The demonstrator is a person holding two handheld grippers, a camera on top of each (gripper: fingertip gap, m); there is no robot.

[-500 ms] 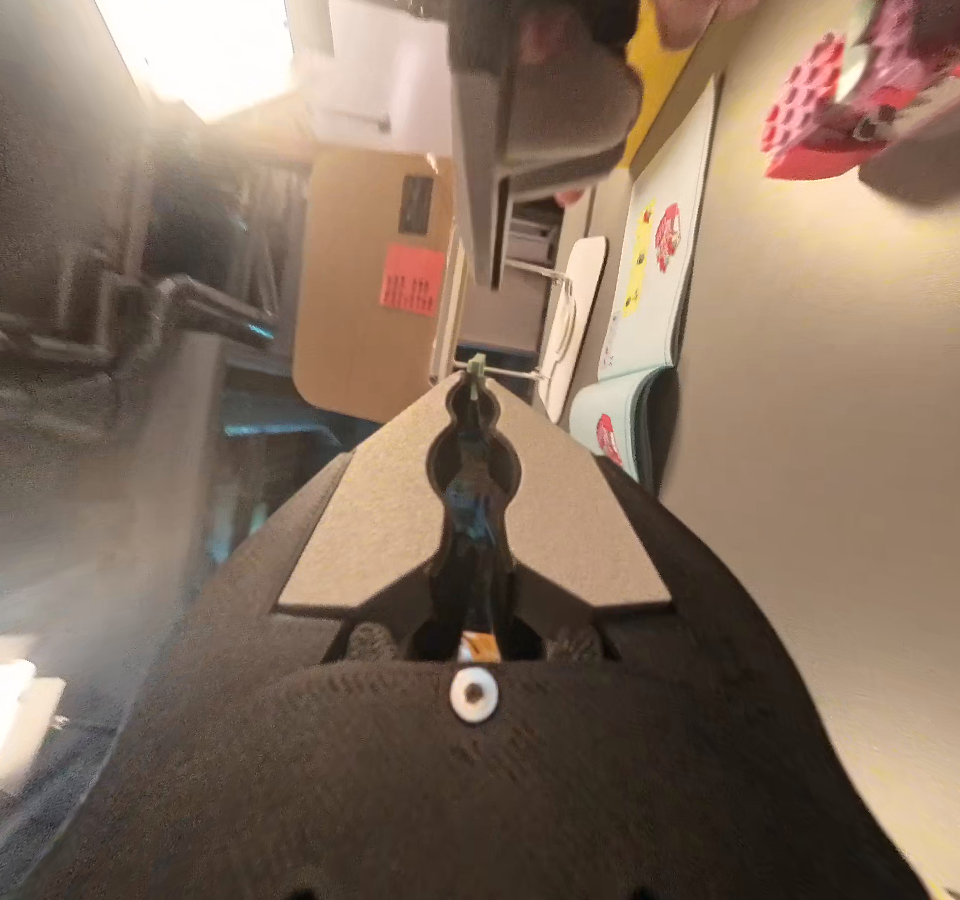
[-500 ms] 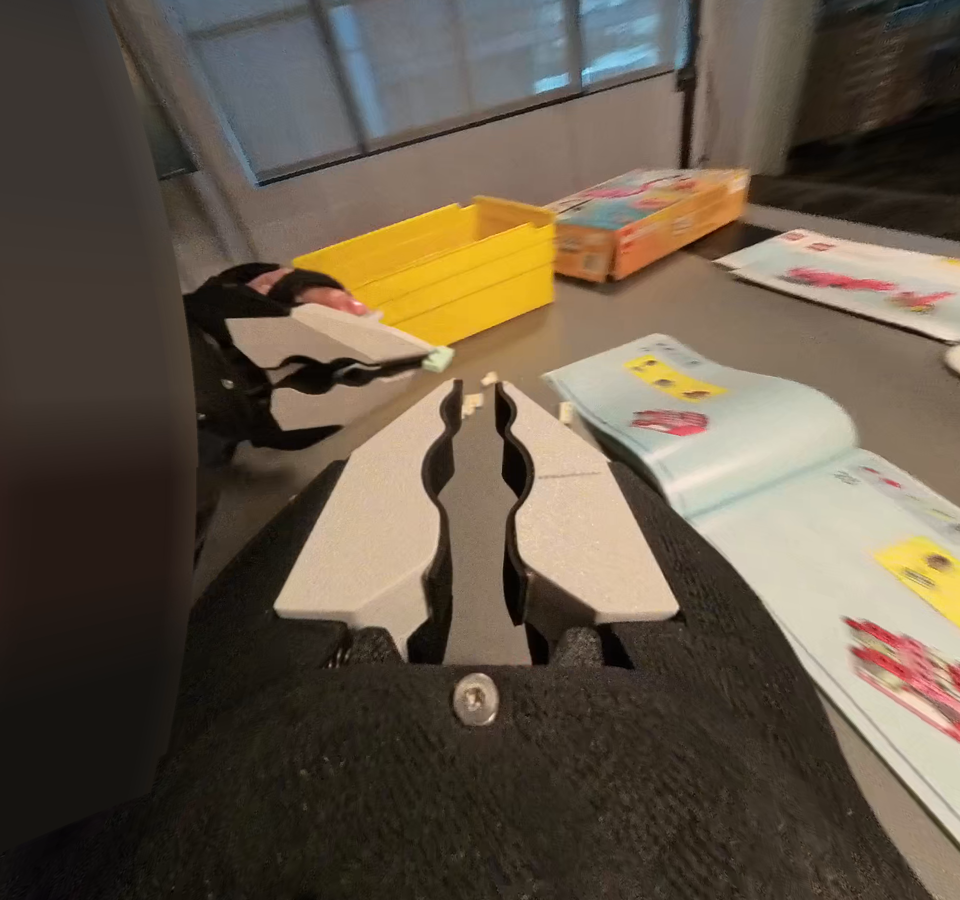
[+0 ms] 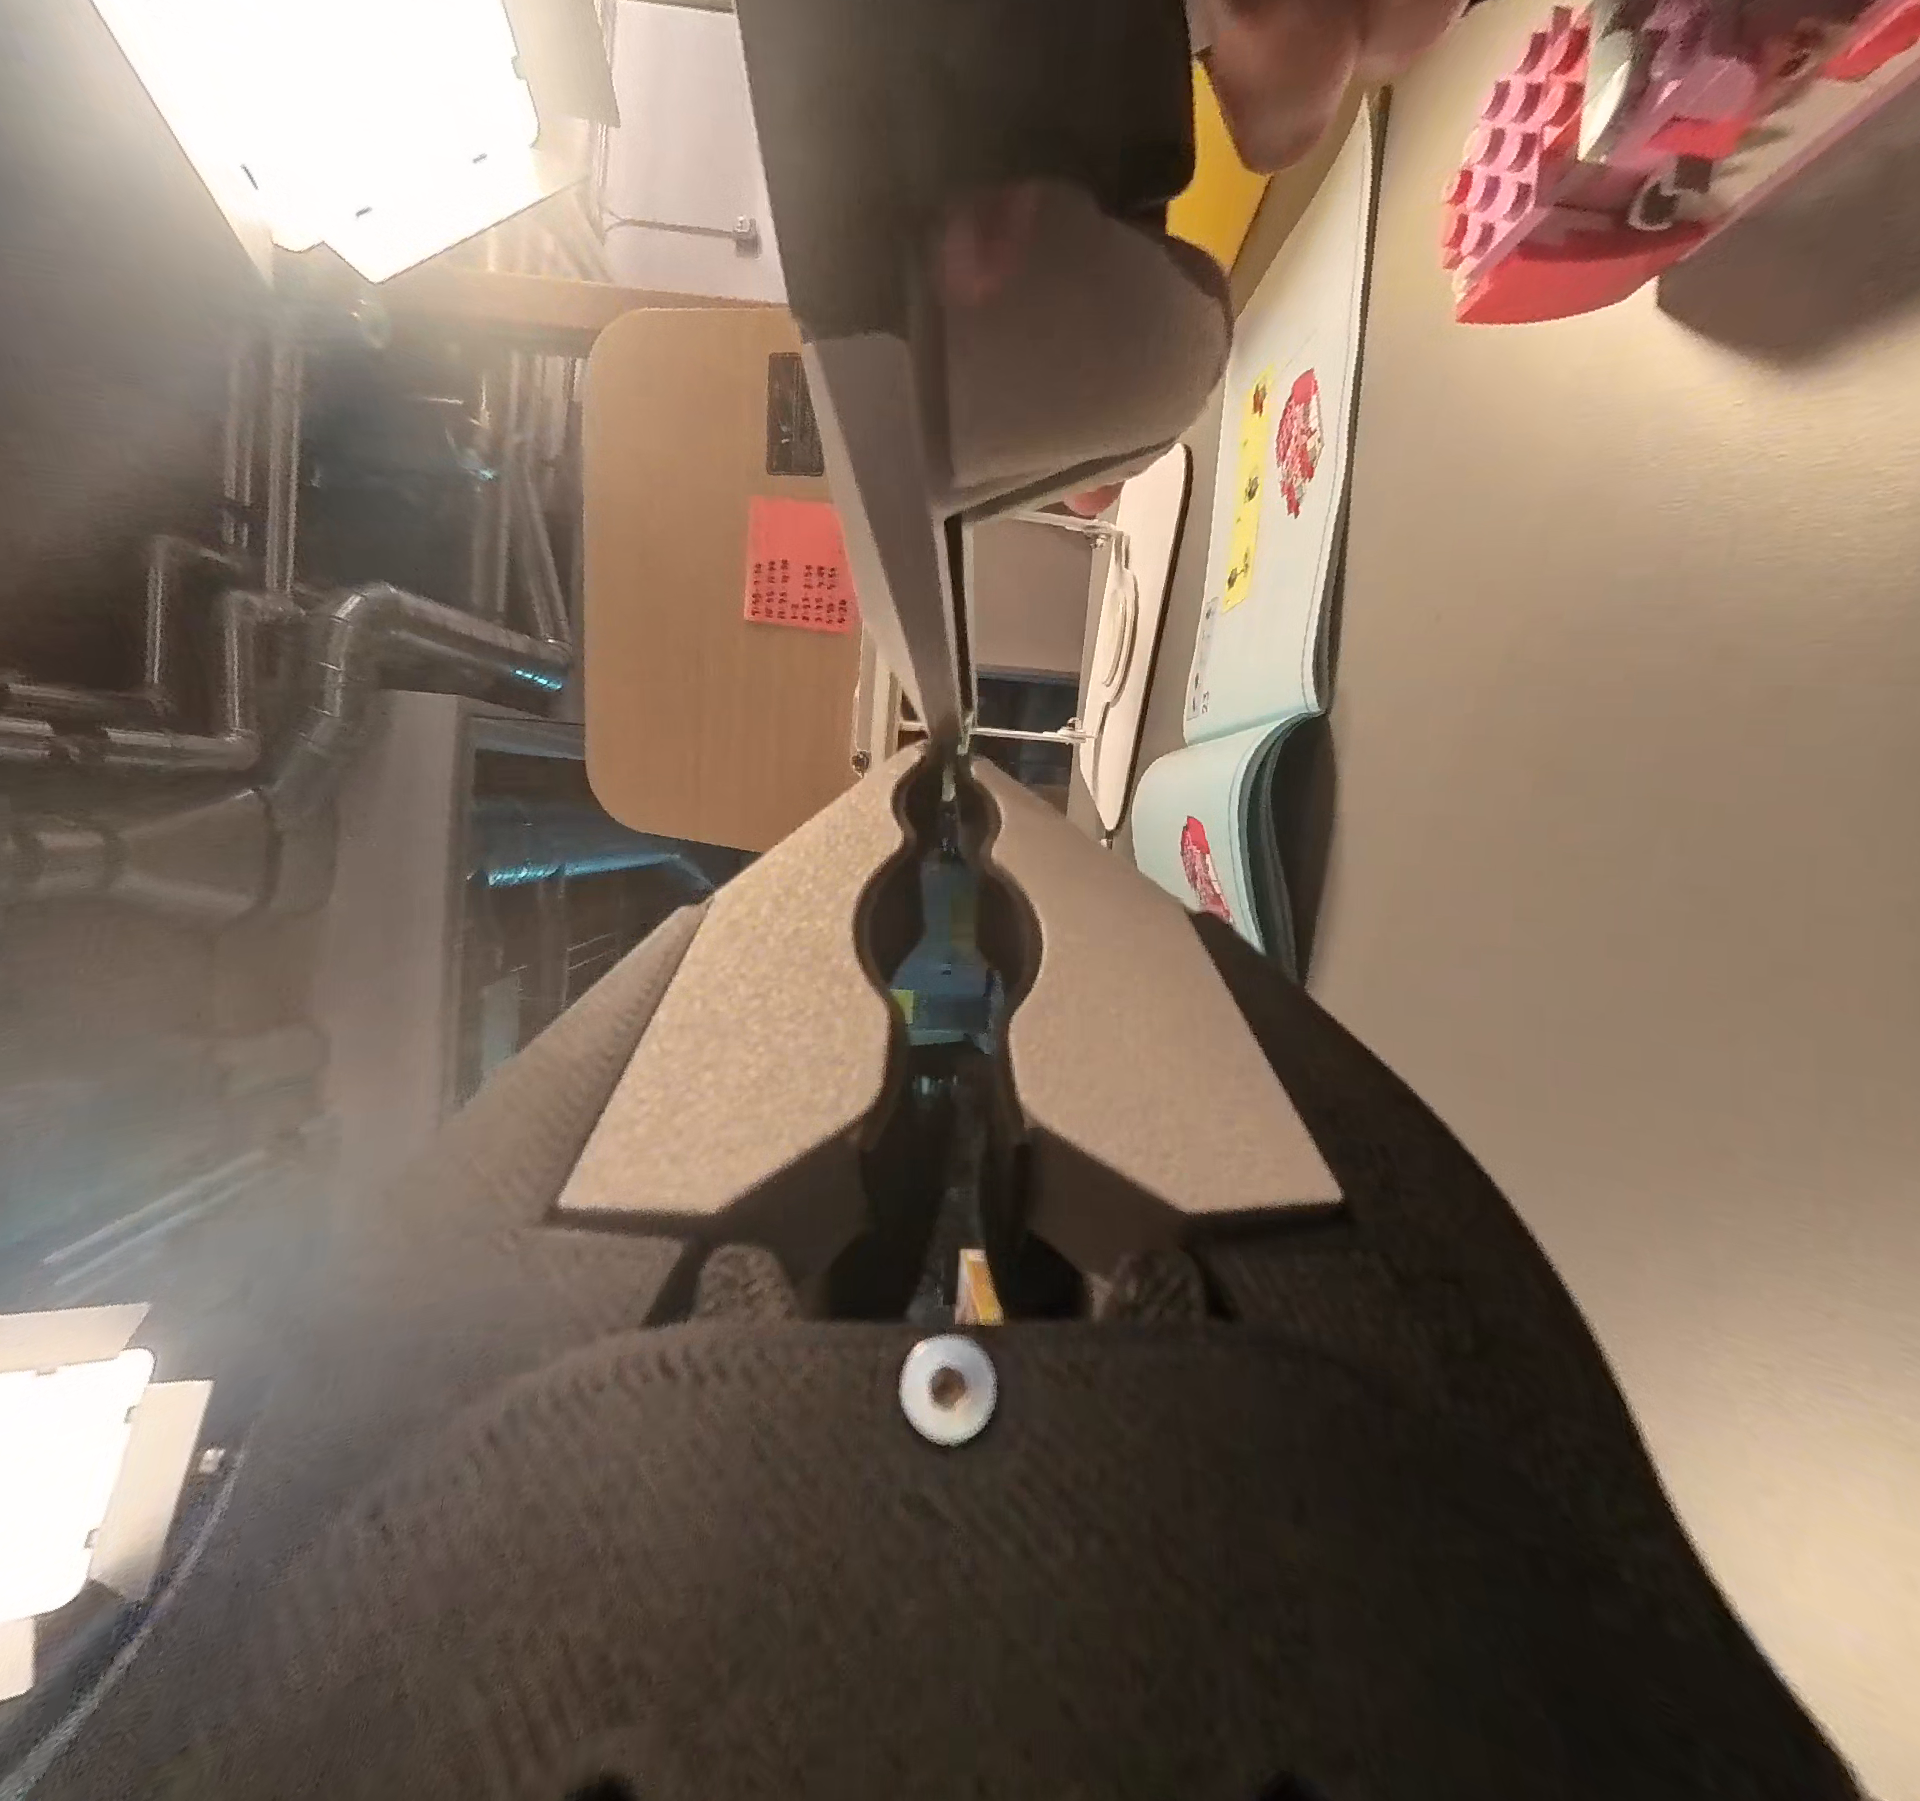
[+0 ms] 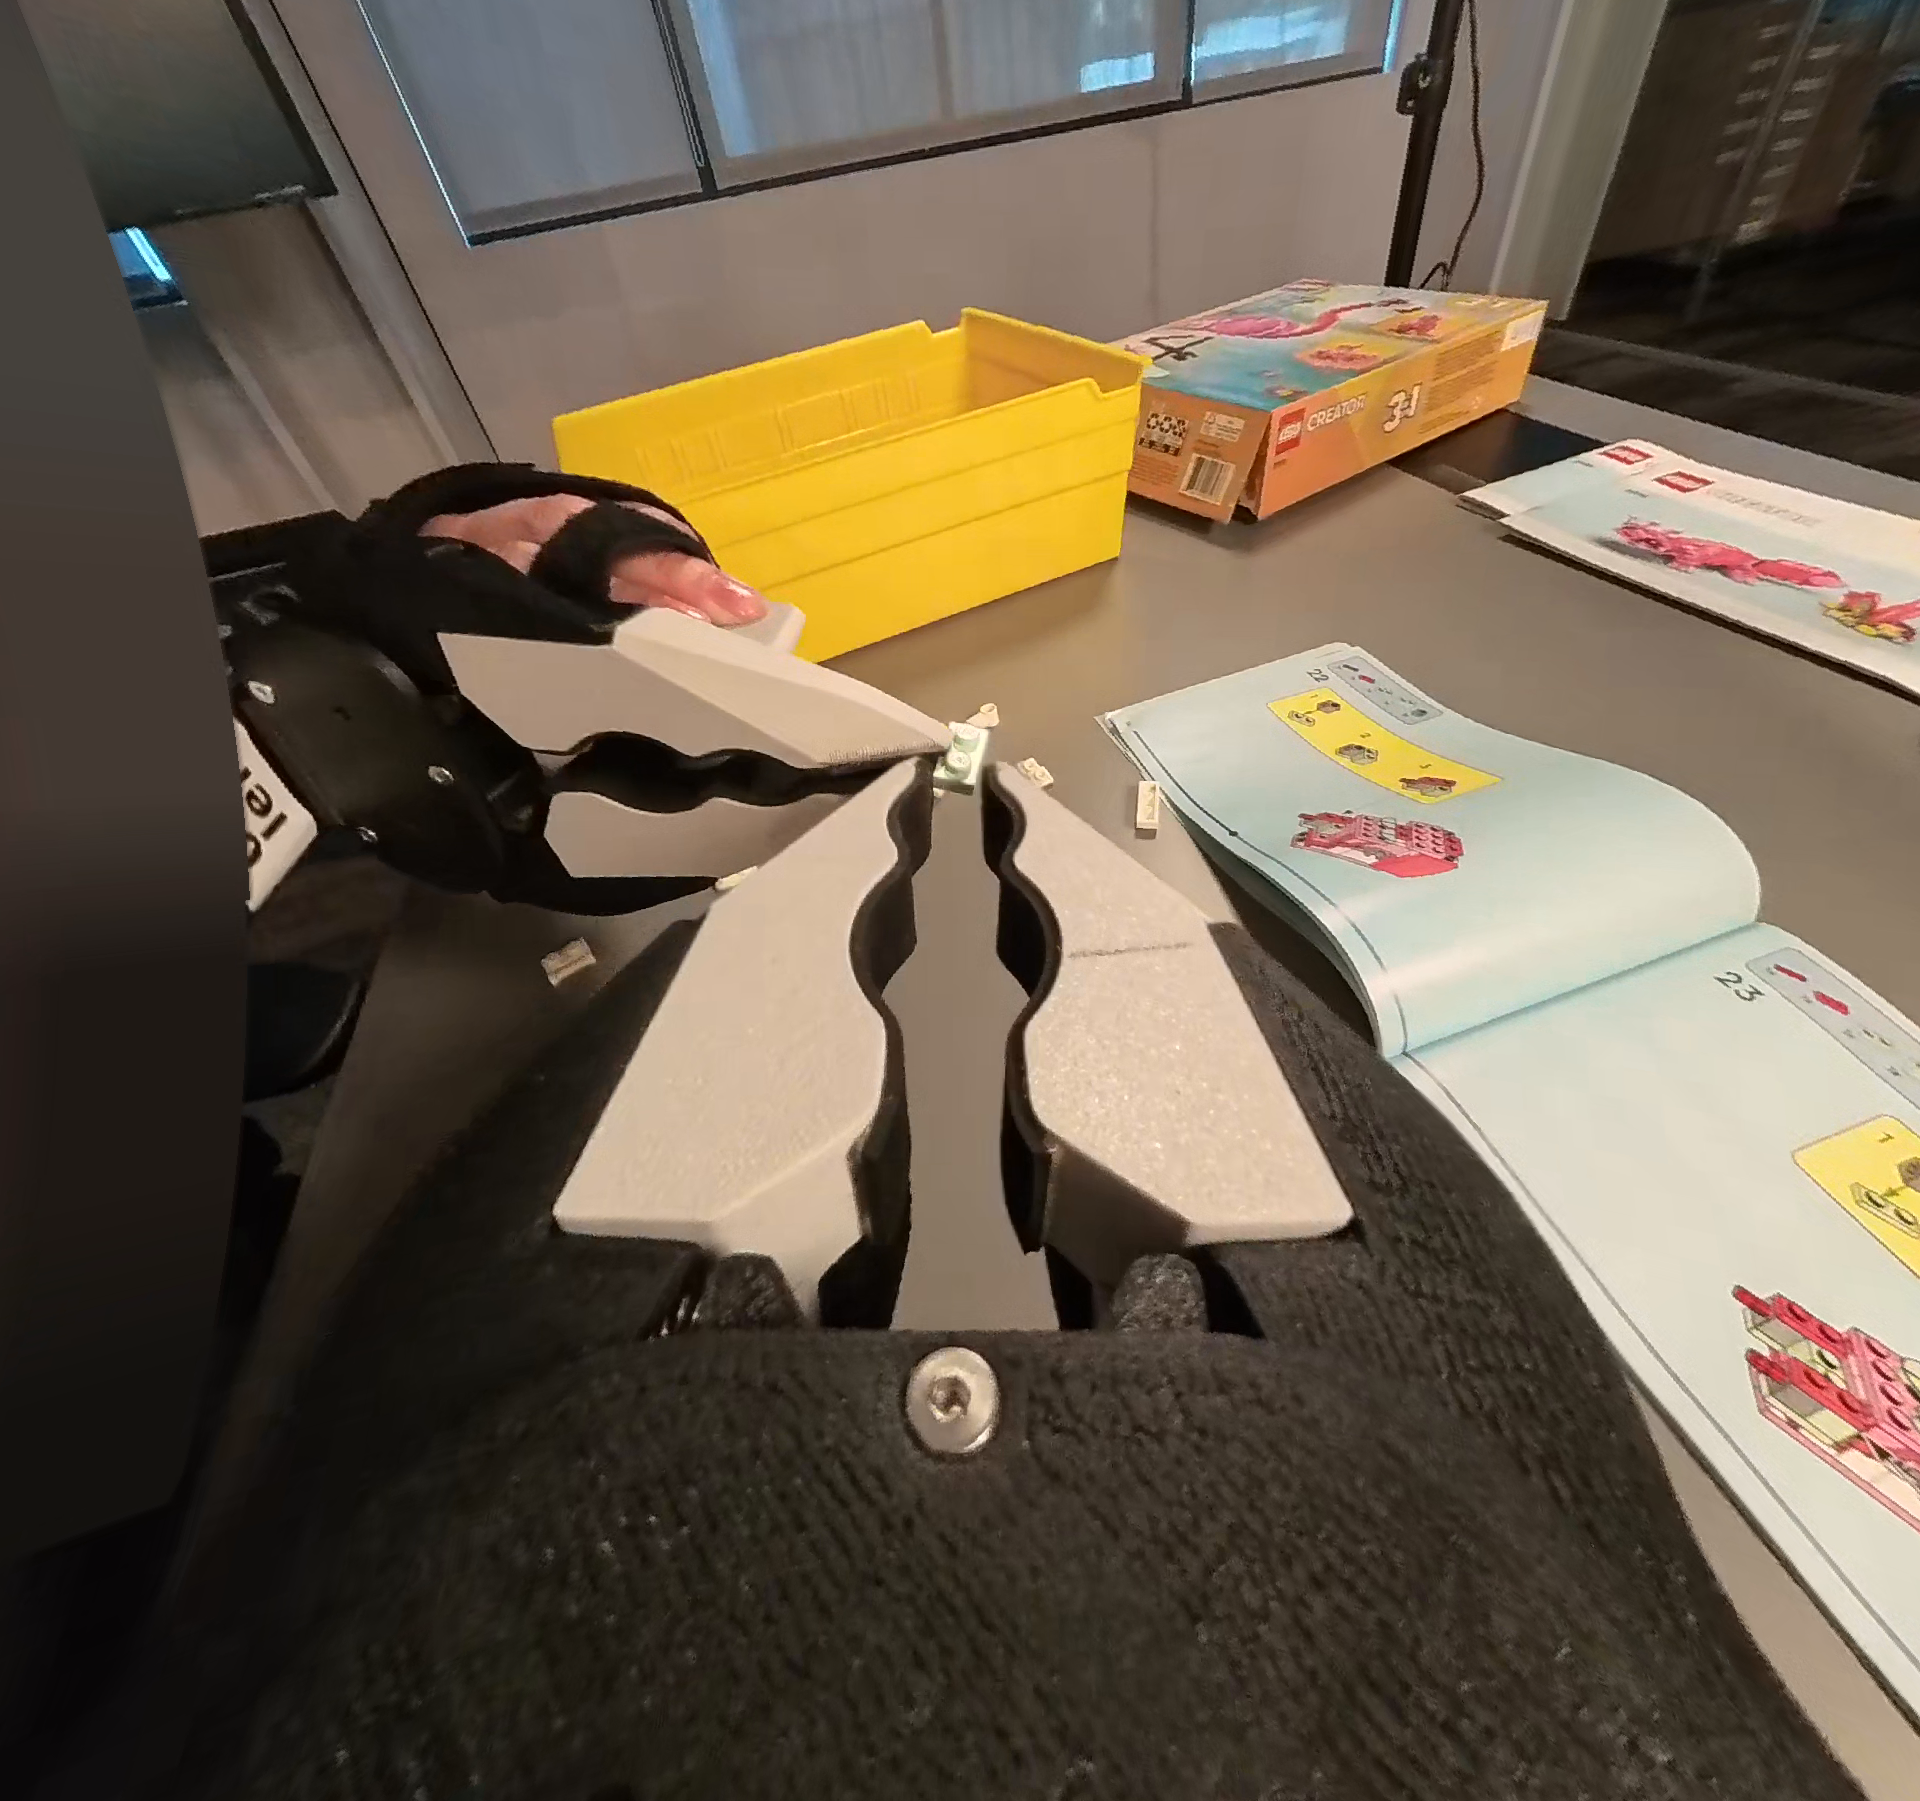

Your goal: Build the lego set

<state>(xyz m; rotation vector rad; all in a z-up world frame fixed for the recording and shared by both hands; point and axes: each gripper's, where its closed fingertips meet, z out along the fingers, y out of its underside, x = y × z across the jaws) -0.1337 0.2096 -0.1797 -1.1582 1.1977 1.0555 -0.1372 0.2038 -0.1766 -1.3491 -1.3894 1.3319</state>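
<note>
My left gripper (image 3: 948, 764) is shut on a small pale green plate brick (image 4: 961, 759), pinching one end of it above the grey table (image 4: 1299, 629). The right wrist view shows the left gripper (image 4: 930, 752) coming in from the left, with a gloved hand behind it. My right gripper (image 4: 956, 787) has its fingertips on either side of the same brick, and both pads seem to touch it. In the left wrist view the right gripper (image 3: 945, 712) reaches down from above to meet my left tips at the brick (image 3: 951, 783).
A yellow bin (image 4: 883, 463) and a cardboard box (image 4: 1340, 390) stand at the back. An open instruction booklet (image 4: 1455, 868) lies to the right, with another booklet (image 4: 1714, 546) beyond it. Small pale pieces (image 4: 1145, 806) lie loose on the table. A pink and red brick model (image 3: 1558, 151) stands nearby. Left and right tips are no more than a few centimetres apart.
My right gripper moved forward to the brick in the left gripper and its jaws narrowed around it. The left gripper stayed shut on the brick.
</note>
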